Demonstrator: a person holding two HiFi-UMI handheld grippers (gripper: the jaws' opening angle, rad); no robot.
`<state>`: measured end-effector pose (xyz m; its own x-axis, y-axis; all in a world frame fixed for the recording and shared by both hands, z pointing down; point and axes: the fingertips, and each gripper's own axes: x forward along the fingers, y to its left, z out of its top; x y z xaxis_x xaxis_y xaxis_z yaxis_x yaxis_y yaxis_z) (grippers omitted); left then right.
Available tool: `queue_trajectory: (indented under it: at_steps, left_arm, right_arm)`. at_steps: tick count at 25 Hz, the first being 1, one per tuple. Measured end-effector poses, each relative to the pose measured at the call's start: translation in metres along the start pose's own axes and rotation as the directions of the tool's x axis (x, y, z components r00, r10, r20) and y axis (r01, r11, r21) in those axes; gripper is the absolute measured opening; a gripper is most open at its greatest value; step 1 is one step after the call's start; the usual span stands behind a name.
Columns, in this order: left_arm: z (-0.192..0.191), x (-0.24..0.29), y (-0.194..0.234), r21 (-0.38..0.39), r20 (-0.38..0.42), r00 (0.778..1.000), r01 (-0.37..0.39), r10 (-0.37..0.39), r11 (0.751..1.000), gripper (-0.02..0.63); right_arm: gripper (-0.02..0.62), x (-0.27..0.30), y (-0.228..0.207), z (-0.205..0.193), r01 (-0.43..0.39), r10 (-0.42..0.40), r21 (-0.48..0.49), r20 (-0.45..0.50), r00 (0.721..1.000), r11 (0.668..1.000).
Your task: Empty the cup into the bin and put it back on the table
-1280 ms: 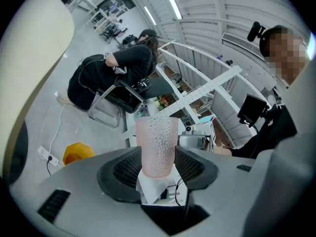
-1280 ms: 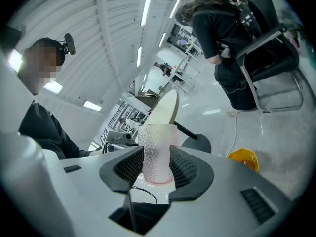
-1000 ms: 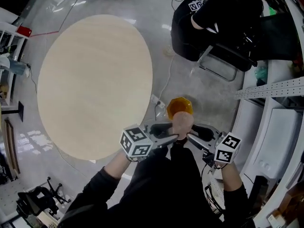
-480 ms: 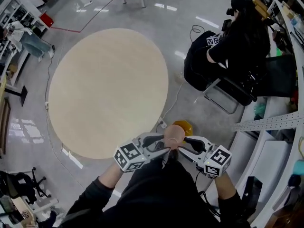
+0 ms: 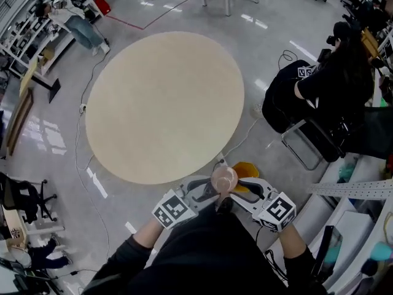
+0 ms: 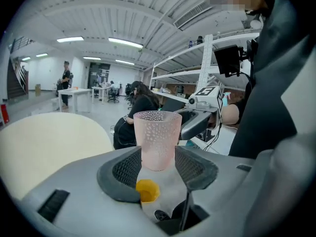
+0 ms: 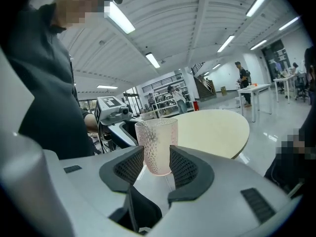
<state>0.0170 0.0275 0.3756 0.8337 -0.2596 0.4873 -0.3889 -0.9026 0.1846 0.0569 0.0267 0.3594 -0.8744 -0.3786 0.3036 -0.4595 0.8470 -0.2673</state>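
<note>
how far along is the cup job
Emptying looks done: the cup shows nothing inside. In hand: it's upright, clamped by the left hand-held gripper and right hand-held gripper, near the bin. Left: setting it on the table.

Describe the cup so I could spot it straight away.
Start at the big round beige table. Just off its near edge, by the orange bin, the left gripper and right gripper both clamp the cup. It alone is pale pink, see-through and dimpled.
</note>
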Motion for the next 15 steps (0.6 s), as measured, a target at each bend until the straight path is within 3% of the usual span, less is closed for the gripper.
queue_trajectory:
  at_steps: [7,10,15]
  left_arm:
    - [-0.024,-0.041,0.022,0.015,-0.009,0.984,-0.176,0.176,0.984,0.216]
    - [-0.035,-0.060,0.038,-0.007,0.000,0.966,-0.258,0.258,0.966,0.216]
    - [-0.065,-0.098,0.075,0.029,-0.037,0.926,-0.374,0.375,0.927,0.216]
  right_arm:
    - [0.170,0.049,0.022,0.009,-0.105,0.097,-0.190,-0.050,0.994,0.976]
    - [0.170,0.078,0.027,0.014,-0.158,0.141,-0.244,-0.085,0.986,0.957]
    - [0.170,0.137,0.037,0.018,-0.170,0.135,-0.325,-0.128,0.983,0.930]
